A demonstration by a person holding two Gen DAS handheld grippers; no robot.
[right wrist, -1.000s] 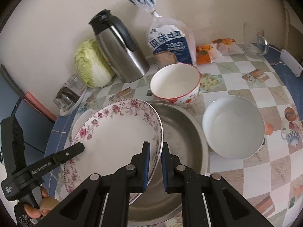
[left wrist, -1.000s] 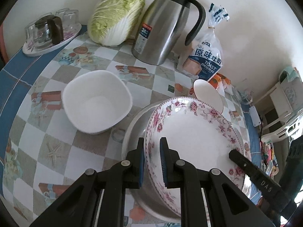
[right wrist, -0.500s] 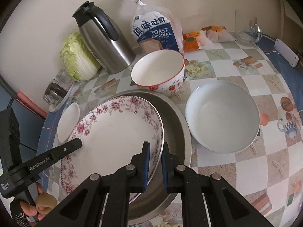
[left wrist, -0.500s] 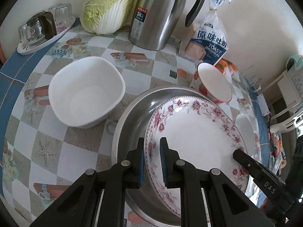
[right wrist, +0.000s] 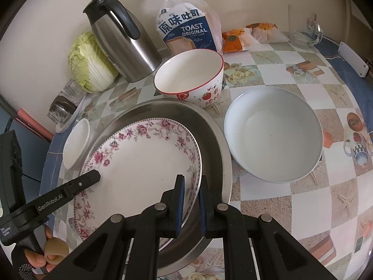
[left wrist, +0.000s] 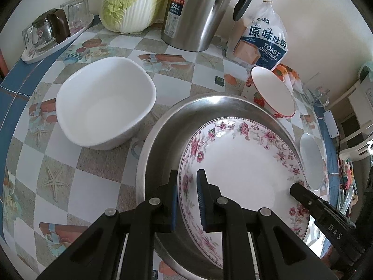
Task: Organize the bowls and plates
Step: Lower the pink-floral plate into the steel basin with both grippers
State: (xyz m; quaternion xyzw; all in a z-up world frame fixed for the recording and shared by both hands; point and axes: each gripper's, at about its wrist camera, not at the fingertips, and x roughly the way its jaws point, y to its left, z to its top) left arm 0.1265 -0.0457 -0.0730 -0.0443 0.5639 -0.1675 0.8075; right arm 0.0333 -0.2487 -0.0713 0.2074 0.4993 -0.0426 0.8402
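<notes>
The left tongs [left wrist: 186, 200] are clamped on the near rim of the floral plate [left wrist: 244, 163], one pad under the rim and one on its face. The right tongs [right wrist: 191, 207] pinch the same plate at its opposite edge, so each pair shows in the other's view as a black finger lying over the rim. The plate is round, with no long axis of its own; it sits face up inside the steel basin [right wrist: 214, 140], tilted a little so the side held by the right tongs rides higher, though the fisheye makes the amount of tilt hard to judge.

In the right wrist view, the strawberry bowl [right wrist: 188, 77] stands upright at 12 o'clock from the basin, touching or just beside its rim. The round white bowl [right wrist: 272, 133] rests at 3 o'clock, close to the basin. The square white bowl [left wrist: 105, 102] lies at 9 o'clock, mouth up.

Beyond these on the checked desk [right wrist: 310, 200], against the wall, stand the steel flask [right wrist: 123, 39], the cabbage [right wrist: 91, 63] and the toast bag [right wrist: 186, 32]. A tray of glasses [left wrist: 53, 35] sits at the far left in the left wrist view.
</notes>
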